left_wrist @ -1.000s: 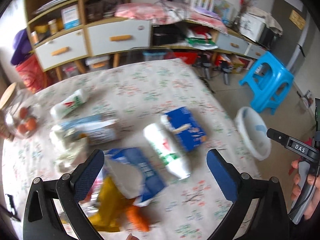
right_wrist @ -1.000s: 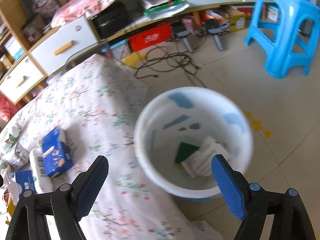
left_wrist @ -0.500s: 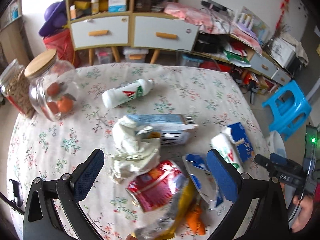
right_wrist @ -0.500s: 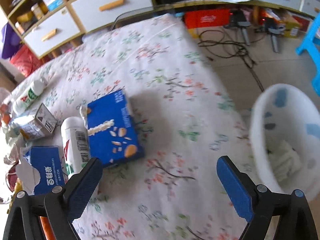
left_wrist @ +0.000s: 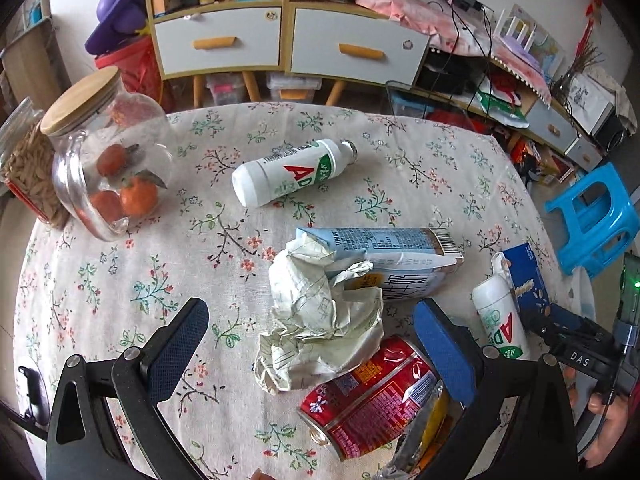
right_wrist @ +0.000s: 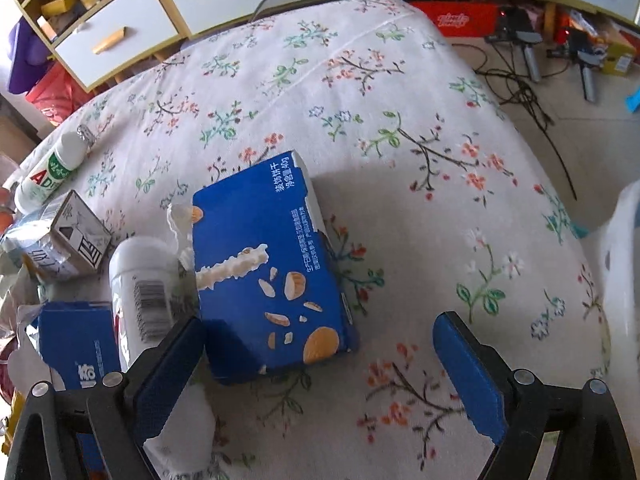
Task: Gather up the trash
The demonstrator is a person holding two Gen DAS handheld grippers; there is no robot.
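Note:
Trash lies on a floral tablecloth point(left_wrist: 120, 280). In the left wrist view my open, empty left gripper point(left_wrist: 312, 344) hovers over a crumpled paper wad point(left_wrist: 320, 320), beside a red can point(left_wrist: 368, 400) and a light blue carton point(left_wrist: 392, 260). A white AD bottle point(left_wrist: 292, 172) lies farther back. In the right wrist view my open, empty right gripper point(right_wrist: 320, 364) hovers just in front of a blue cracker box point(right_wrist: 268, 272). A second white bottle point(right_wrist: 148, 280) lies to the box's left. The white bin point(right_wrist: 624, 280) shows at the right edge.
Glass jars point(left_wrist: 100, 160) with oranges and grain stand at the table's left. A blue stool point(left_wrist: 596, 216) stands on the floor to the right. Drawers and cluttered shelves point(left_wrist: 280, 40) line the back wall. Cables point(right_wrist: 520, 92) lie on the floor.
My right gripper has swung left from above the bin to over the table, closing in on the blue box. My left gripper has moved left and back over the paper wad.

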